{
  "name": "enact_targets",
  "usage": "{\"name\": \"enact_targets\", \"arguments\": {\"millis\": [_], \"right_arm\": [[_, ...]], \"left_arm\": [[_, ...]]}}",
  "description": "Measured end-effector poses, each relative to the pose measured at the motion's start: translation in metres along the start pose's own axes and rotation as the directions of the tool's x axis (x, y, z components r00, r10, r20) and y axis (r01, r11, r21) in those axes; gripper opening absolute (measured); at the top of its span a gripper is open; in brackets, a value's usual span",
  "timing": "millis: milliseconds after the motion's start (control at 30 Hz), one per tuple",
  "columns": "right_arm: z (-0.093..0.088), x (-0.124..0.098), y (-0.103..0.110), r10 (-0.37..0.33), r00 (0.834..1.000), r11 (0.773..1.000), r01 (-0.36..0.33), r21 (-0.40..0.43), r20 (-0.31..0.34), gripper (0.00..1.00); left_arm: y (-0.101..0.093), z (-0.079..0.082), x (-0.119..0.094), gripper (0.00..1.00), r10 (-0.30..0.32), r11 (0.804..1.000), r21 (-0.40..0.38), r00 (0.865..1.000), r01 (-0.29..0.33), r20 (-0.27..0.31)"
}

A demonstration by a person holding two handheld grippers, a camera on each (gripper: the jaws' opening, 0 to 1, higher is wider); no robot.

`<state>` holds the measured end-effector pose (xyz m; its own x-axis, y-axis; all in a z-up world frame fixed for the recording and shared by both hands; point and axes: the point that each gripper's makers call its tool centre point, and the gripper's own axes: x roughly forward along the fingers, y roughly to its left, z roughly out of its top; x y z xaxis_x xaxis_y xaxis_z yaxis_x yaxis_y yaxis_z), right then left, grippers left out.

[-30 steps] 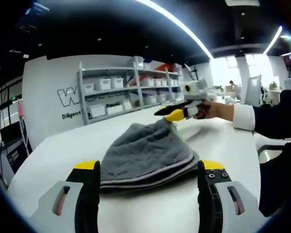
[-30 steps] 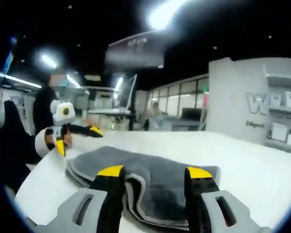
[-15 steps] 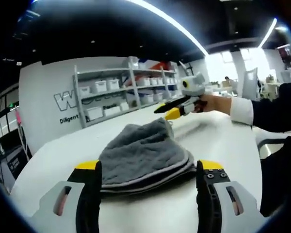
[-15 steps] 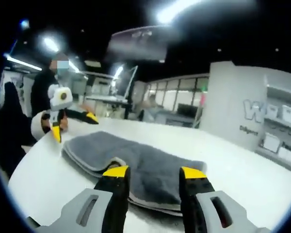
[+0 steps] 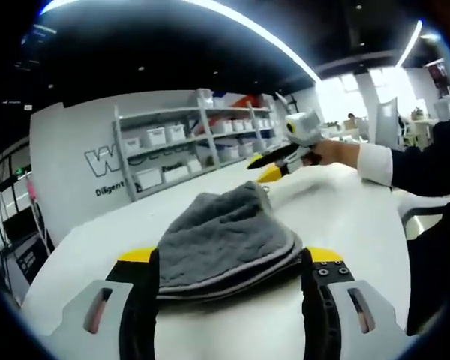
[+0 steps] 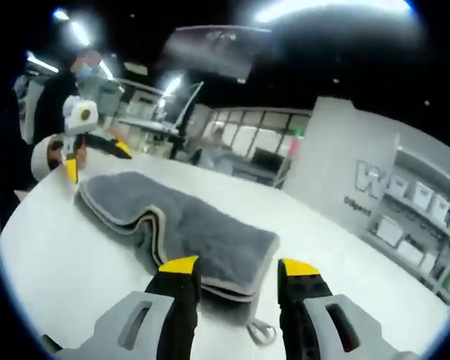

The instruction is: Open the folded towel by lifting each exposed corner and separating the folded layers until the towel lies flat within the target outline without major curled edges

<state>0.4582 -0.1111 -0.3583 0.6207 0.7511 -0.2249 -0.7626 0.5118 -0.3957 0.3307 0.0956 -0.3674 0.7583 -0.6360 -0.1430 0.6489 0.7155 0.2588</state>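
Change: right hand-held gripper has drawn back, jaws wide, empty.
Left hand-held gripper: wide, straddling towel edge.
Meaning: towel on worktop stays folded; no corner lifted.

A wide white table with a rounded edge stands in an open office under a dark ceiling. Long strip lights curve across that ceiling. Behind the table, a light grey wall carries large white lettering, partly hidden by a grey metal shelf unit loaded with white storage boxes. Bright windows glow at the far end. In the right gripper view, glass partitions line the background beside the same lettered wall.
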Motion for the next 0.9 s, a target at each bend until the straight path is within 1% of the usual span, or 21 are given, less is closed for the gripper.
{"name": "enact_targets", "arguments": {"millis": [67,133,267,333,400,467,567,633,700,733,767,833,900], "right_arm": [[-0.005,-0.004,0.001,0.0,1.0,1.0,0.0,-0.024,-0.017,0.38],[-0.006,-0.006,0.0,-0.007,1.0,0.999,0.007,-0.039,-0.02,0.39],[-0.011,-0.012,-0.008,-0.048,0.998,0.995,0.043,-0.086,-0.046,0.4],[-0.012,-0.013,-0.012,-0.078,0.996,0.989,0.071,-0.132,-0.053,0.41],[-0.013,-0.013,-0.011,-0.089,0.995,0.983,0.079,-0.168,-0.054,0.41],[-0.016,-0.012,-0.01,-0.098,0.992,0.973,0.079,-0.217,-0.076,0.41],[-0.018,-0.008,-0.01,-0.129,0.987,0.944,0.094,-0.315,-0.092,0.43],[-0.018,-0.004,-0.005,-0.122,0.988,0.938,0.083,-0.336,-0.097,0.44],[-0.021,-0.002,-0.004,-0.13,0.985,0.909,0.072,-0.411,-0.115,0.46],[-0.022,-0.001,-0.006,-0.15,0.981,0.898,0.083,-0.431,-0.124,0.47],[-0.021,0.0,-0.008,-0.164,0.979,0.892,0.096,-0.441,-0.118,0.47],[-0.017,0.001,-0.008,-0.171,0.98,0.884,0.107,-0.455,-0.103,0.47],[-0.015,0.003,-0.008,-0.184,0.979,0.867,0.117,-0.485,-0.092,0.46]], "left_arm": [[0.001,0.0,0.0,0.76,0.0,1.0,-0.001,1.0,0.0,-0.001],[0.001,-0.001,0.0,0.76,-0.001,1.0,-0.003,1.0,0.001,-0.004],[0.002,-0.002,0.001,0.76,0.002,1.0,-0.005,1.0,-0.002,-0.01],[0.003,-0.002,0.001,0.76,0.003,1.0,-0.004,1.0,-0.003,-0.012],[0.004,-0.002,0.001,0.76,0.006,1.0,-0.002,1.0,-0.006,-0.013],[0.004,-0.002,0.001,0.76,0.007,1.0,-0.002,1.0,-0.007,-0.014],[0.004,-0.002,0.001,0.76,0.009,1.0,-0.002,1.0,-0.009,-0.013],[0.005,-0.003,0.002,0.75,0.007,1.0,-0.006,1.0,-0.007,-0.015],[0.006,-0.003,0.003,0.75,0.006,1.0,-0.009,1.0,-0.006,-0.018],[0.006,-0.004,0.003,0.75,0.006,1.0,-0.011,1.0,-0.006,-0.021],[0.007,-0.004,0.003,0.75,0.007,1.0,-0.012,1.0,-0.007,-0.023],[0.008,-0.005,0.003,0.75,0.007,1.0,-0.011,1.0,-0.008,-0.026],[0.008,-0.005,0.003,0.75,0.008,1.0,-0.011,1.0,-0.008,-0.029]]}}
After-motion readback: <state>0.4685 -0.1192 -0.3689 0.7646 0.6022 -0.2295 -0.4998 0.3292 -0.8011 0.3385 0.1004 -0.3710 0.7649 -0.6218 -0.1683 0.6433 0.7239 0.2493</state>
